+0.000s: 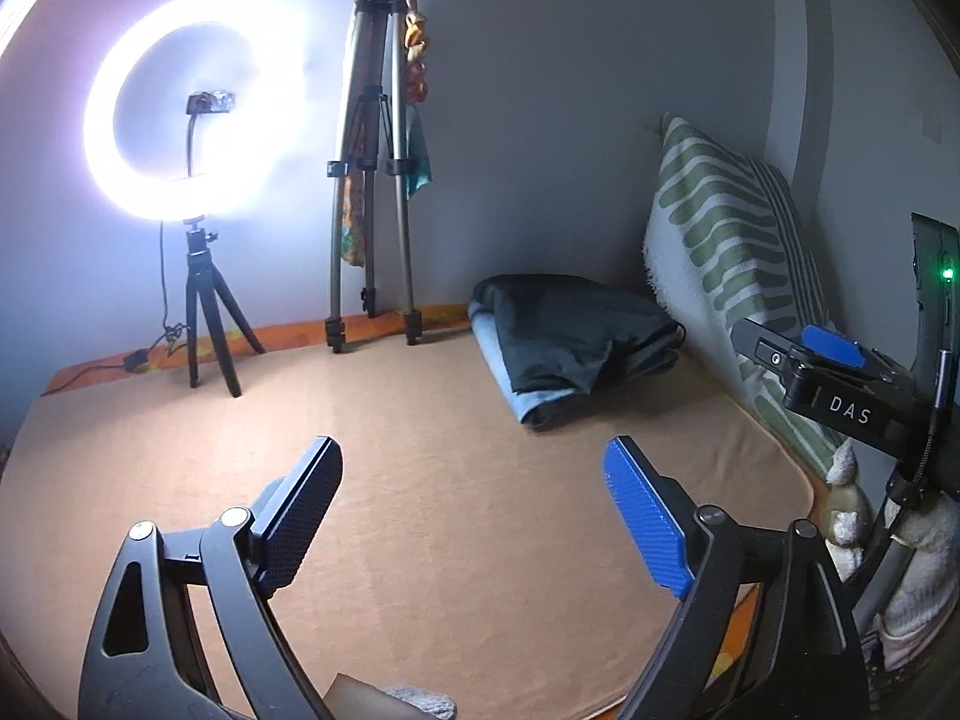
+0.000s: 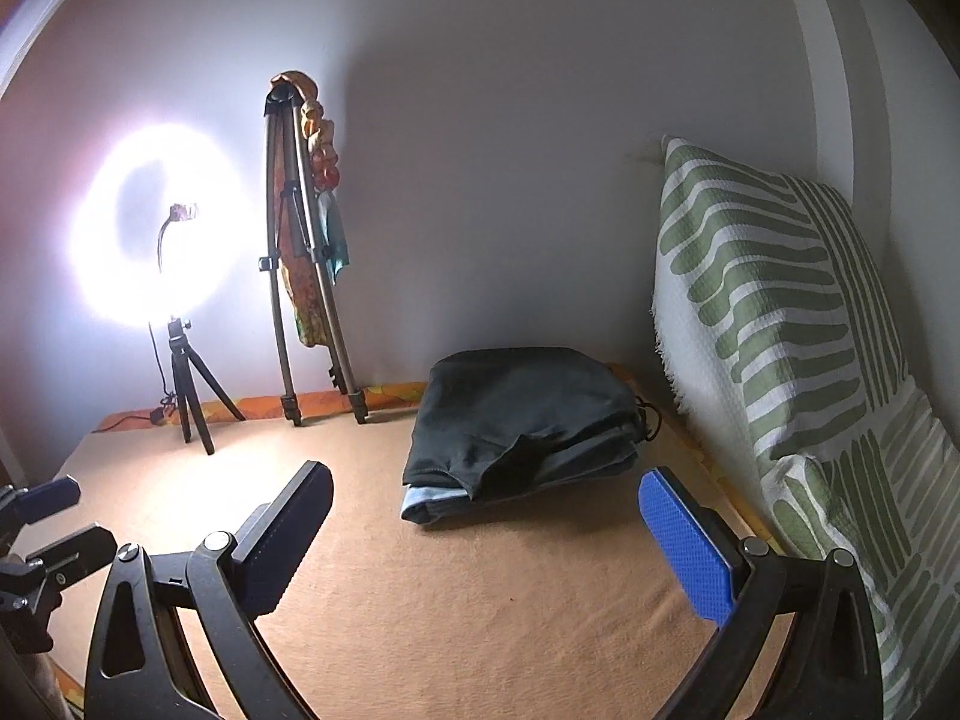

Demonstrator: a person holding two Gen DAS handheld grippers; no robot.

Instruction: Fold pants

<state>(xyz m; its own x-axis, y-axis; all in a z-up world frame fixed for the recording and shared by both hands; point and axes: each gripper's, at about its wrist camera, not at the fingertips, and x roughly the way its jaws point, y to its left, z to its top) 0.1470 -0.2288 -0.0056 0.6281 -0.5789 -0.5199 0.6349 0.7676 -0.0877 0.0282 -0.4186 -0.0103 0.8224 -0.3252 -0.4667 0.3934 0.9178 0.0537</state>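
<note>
Tan-covered bed [image 2: 420, 600] fills the view, and a green-striped cushion [image 2: 768, 312] leans along its right edge. Folded dark pants [image 2: 522, 420] sit on lighter folded cloth [image 2: 420, 501] by the far wall. Left tool [image 1: 474, 510] spread wide, nothing between its jaws; right tool [image 2: 486, 534] likewise.

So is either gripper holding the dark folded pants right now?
No, the dark pants lie folded on a light blue garment on the tan surface, and both the left gripper and right gripper are open and empty.
</note>
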